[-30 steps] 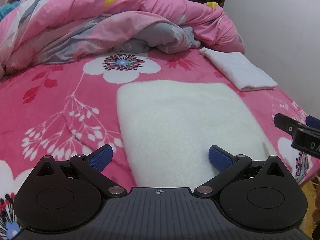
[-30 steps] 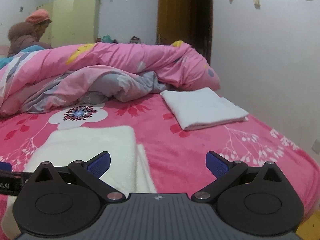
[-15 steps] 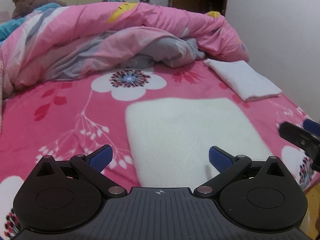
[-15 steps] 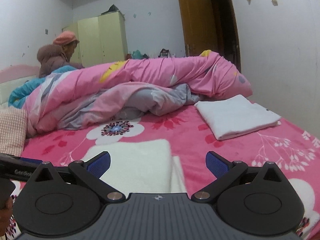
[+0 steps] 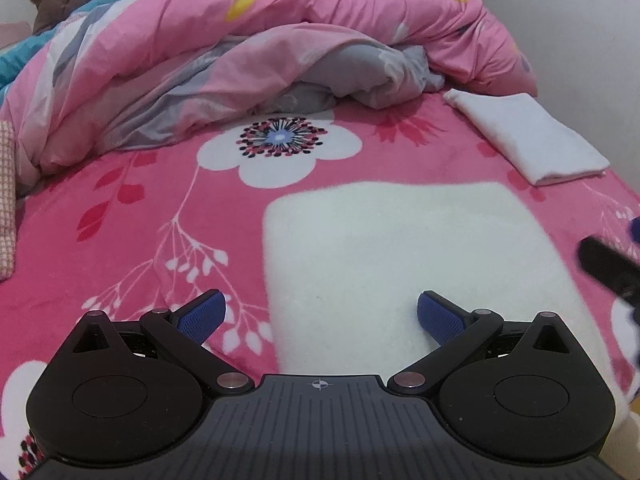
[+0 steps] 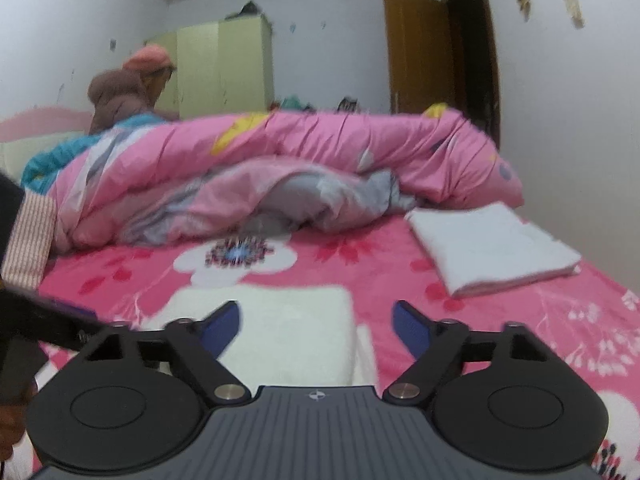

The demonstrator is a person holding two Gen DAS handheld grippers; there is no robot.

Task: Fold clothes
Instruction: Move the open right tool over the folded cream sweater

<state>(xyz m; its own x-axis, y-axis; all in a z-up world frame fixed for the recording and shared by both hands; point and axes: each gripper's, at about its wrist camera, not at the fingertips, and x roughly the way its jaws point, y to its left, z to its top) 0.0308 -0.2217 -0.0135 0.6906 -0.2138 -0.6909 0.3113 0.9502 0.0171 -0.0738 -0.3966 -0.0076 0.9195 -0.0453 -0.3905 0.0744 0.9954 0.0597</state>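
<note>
A folded fluffy white garment [image 5: 400, 264] lies flat on the pink flowered bedspread [image 5: 152, 208], right in front of me. My left gripper [image 5: 320, 314] hovers over its near edge, open, with nothing between the blue pads. In the right wrist view the same white garment [image 6: 280, 328] sits just ahead of my right gripper [image 6: 316, 322], whose jaws are closing on empty air. A second folded white cloth [image 5: 528, 140] rests at the bed's far right [image 6: 492, 248]. The right gripper's black finger [image 5: 604, 268] shows at the left wrist view's right edge.
A crumpled pink and grey duvet [image 5: 260, 60] is heaped across the back of the bed. A person in a brown coat and orange hat [image 6: 128, 88] stands behind it, near yellow-green cupboards [image 6: 224, 68]. A wooden door [image 6: 424, 48] and a white wall bound the right side.
Both grippers have pulled back and tilted up from the white garment, so more of the room shows. The right gripper's jaws have narrowed. The garment lies still.
</note>
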